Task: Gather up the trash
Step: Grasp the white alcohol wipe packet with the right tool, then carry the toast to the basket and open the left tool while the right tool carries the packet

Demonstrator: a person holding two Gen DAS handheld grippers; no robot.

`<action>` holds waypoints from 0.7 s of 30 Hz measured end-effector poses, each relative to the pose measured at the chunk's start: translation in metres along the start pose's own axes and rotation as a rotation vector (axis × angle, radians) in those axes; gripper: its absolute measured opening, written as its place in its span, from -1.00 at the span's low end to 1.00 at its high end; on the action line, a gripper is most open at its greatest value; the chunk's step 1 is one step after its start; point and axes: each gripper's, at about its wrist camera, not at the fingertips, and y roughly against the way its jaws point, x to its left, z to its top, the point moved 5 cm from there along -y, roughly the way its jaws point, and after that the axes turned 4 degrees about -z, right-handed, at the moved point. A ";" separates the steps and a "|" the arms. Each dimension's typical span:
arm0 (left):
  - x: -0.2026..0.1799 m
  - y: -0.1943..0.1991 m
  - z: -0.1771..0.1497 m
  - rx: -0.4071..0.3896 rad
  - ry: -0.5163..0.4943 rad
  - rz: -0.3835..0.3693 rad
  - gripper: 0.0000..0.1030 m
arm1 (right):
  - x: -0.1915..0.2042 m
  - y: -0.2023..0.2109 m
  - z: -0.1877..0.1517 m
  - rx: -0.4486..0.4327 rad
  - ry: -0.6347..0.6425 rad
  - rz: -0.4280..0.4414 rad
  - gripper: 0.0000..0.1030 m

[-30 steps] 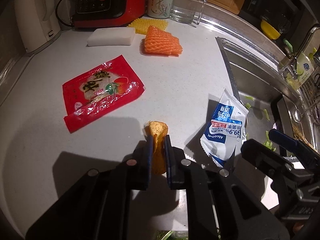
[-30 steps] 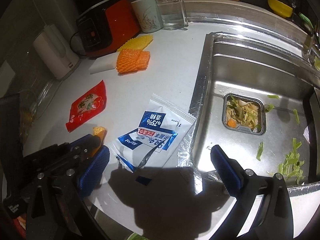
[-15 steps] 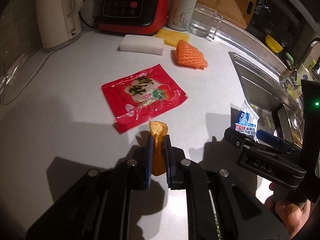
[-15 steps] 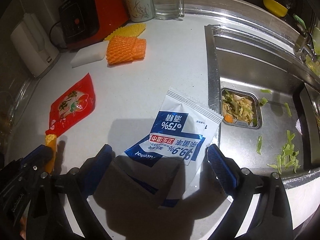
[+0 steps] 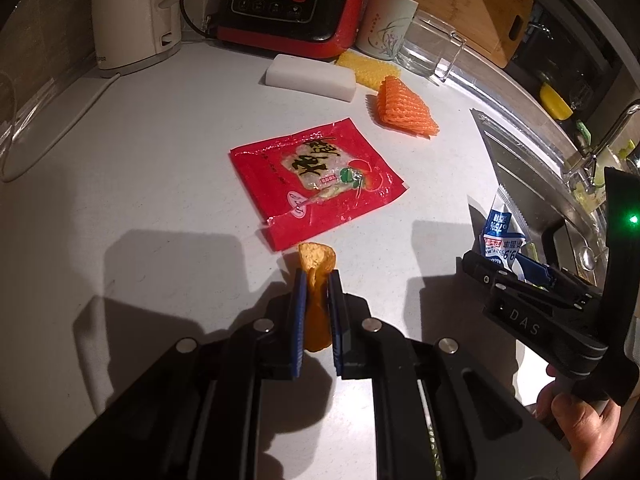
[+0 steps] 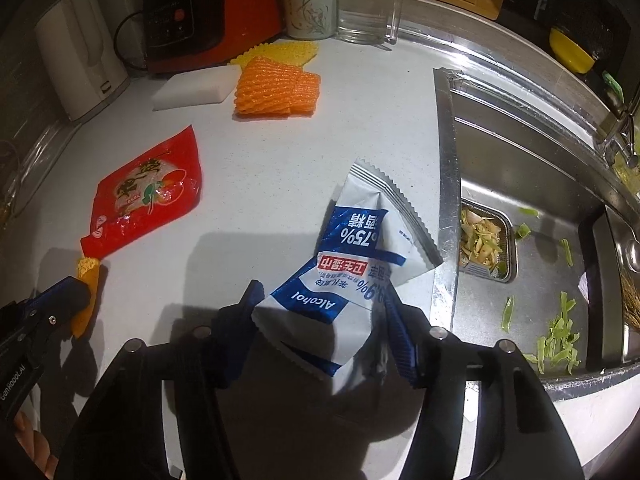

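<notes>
While the left gripper (image 5: pixel 316 280) pinched an orange peel scrap (image 5: pixel 317 268) tight between its blue pads, the right gripper (image 6: pixel 324 300) had its fingers pressed against both sides of the blue-and-white alcohol wipe packet (image 6: pixel 360 248), which buckled between them at the counter's edge beside the sink (image 6: pixel 520 152). Only the right wrist view showed the sink's inside: a strainer basket (image 6: pixel 486 244) full of vegetable trimmings and green scraps (image 6: pixel 556 336) strewn over the steel floor. Just past the peel lay a red snack wrapper (image 5: pixel 316 184), flat on the white countertop (image 5: pixel 160 160). Farther back sat an orange foam fruit net (image 5: pixel 404 110), a white sponge block (image 5: pixel 312 78) and a yellow foam net (image 5: pixel 368 68). Against the wall stood a white kettle (image 5: pixel 132 12), a red cooker (image 5: pixel 292 4), a ceramic cup (image 5: pixel 386 24) and a glass mug (image 5: pixel 430 50). The left wrist view alone showed the hand (image 5: pixel 576 420) holding the right gripper.
</notes>
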 end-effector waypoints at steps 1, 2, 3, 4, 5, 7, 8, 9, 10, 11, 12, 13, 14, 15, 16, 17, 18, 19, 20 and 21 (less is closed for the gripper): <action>0.000 0.000 -0.001 0.002 -0.001 0.000 -0.79 | 0.001 0.001 0.000 0.000 0.003 0.008 0.01; -0.001 0.000 -0.002 0.005 -0.004 0.000 -0.79 | 0.001 0.002 0.000 0.001 0.005 0.014 -0.01; -0.001 -0.001 -0.002 0.008 -0.006 0.000 -0.79 | 0.001 0.003 -0.001 0.000 0.009 0.016 -0.05; -0.002 -0.001 -0.003 0.010 -0.008 -0.001 -0.79 | 0.002 0.004 -0.001 -0.004 0.017 0.017 -0.12; -0.003 -0.001 -0.004 0.012 -0.010 -0.002 -0.79 | 0.003 0.005 -0.001 -0.009 0.028 0.018 -0.18; -0.005 -0.002 -0.005 0.015 -0.013 -0.003 -0.79 | 0.006 0.008 -0.001 -0.016 0.046 0.026 -0.44; -0.006 -0.001 -0.005 0.015 -0.014 -0.004 -0.79 | 0.007 0.010 -0.001 -0.019 0.054 0.029 -0.48; -0.007 -0.001 -0.005 0.016 -0.016 -0.006 -0.79 | 0.008 0.011 -0.001 -0.022 0.061 0.027 -0.53; -0.009 -0.001 -0.005 0.017 -0.018 -0.007 -0.79 | 0.009 0.012 -0.001 -0.025 0.065 0.027 -0.65; -0.010 -0.001 -0.005 0.017 -0.020 -0.007 -0.79 | 0.008 0.013 -0.001 -0.025 0.064 0.034 -0.67; -0.012 -0.001 -0.006 0.017 -0.024 -0.006 -0.79 | 0.007 0.014 -0.001 -0.026 0.060 0.041 -0.71; -0.013 -0.001 -0.006 0.017 -0.027 -0.006 -0.79 | 0.006 0.015 -0.001 -0.028 0.058 0.046 -0.76; -0.014 -0.001 -0.006 0.018 -0.029 -0.005 -0.79 | 0.005 0.016 -0.001 -0.031 0.056 0.052 -0.77; -0.016 -0.001 -0.006 0.019 -0.031 -0.005 -0.79 | 0.004 0.018 -0.001 -0.033 0.054 0.056 -0.80; -0.017 -0.001 -0.007 0.021 -0.033 -0.005 -0.79 | 0.003 0.019 -0.001 -0.033 0.049 0.064 -0.81; -0.018 -0.001 -0.007 0.022 -0.033 -0.003 -0.79 | 0.002 0.021 -0.001 -0.033 0.040 0.078 -0.82; -0.019 -0.001 -0.008 0.023 -0.035 -0.003 -0.79 | 0.000 0.022 -0.002 -0.031 0.031 0.093 -0.84; -0.020 0.000 -0.008 0.023 -0.038 -0.001 -0.79 | -0.001 0.023 -0.002 -0.029 0.024 0.103 -0.90; -0.021 0.000 -0.008 0.022 -0.041 0.001 -0.79 | -0.002 0.025 -0.003 -0.029 0.020 0.113 -0.90; -0.022 0.001 -0.008 0.022 -0.045 0.003 -0.79 | -0.002 0.027 -0.003 -0.028 0.015 0.125 -0.90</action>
